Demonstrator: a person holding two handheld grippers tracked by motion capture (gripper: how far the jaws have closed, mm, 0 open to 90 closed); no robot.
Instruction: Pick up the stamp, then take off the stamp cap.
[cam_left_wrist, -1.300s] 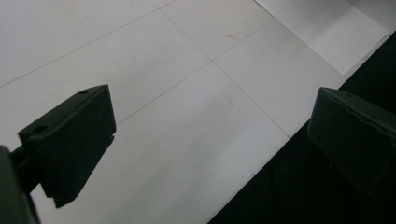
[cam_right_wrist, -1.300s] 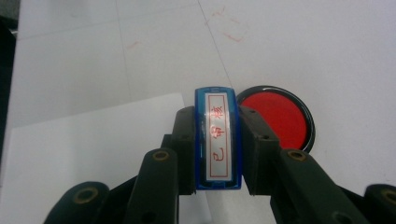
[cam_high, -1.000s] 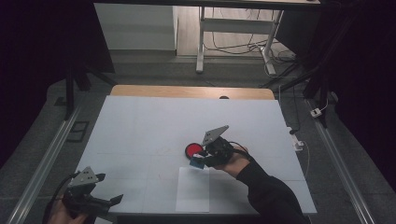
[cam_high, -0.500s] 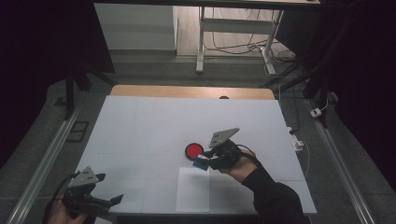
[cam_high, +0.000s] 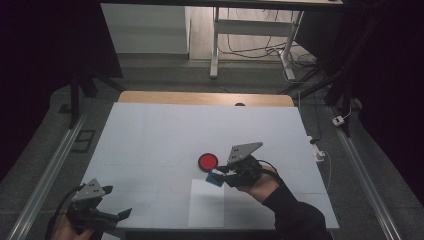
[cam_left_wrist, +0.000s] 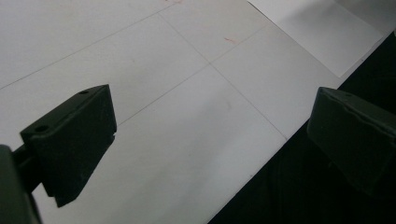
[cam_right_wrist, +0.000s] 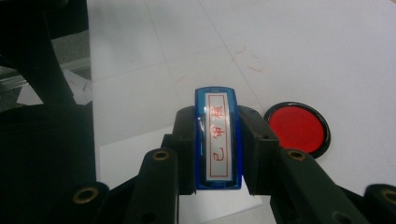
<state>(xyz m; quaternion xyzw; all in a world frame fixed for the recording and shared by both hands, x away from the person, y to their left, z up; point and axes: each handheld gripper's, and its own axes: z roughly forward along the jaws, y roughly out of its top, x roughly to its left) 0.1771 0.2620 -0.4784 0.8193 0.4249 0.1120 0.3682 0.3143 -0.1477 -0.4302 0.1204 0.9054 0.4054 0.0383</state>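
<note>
We see the right gripper (cam_high: 220, 176) carry the blue stamp (cam_high: 216, 178) off the red ink pad (cam_high: 208, 161), nearer and rightward, over the paper sheet (cam_high: 206, 210).

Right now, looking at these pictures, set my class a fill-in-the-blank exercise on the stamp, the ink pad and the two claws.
1. The right claw is shut on a ____ stamp.
2. The round ink pad is coloured ____.
3. The left claw stands ____, with nothing between its jaws.
4. The white sheet of paper lies near the table's ____ edge.

Missing words: blue; red; open; near
</note>
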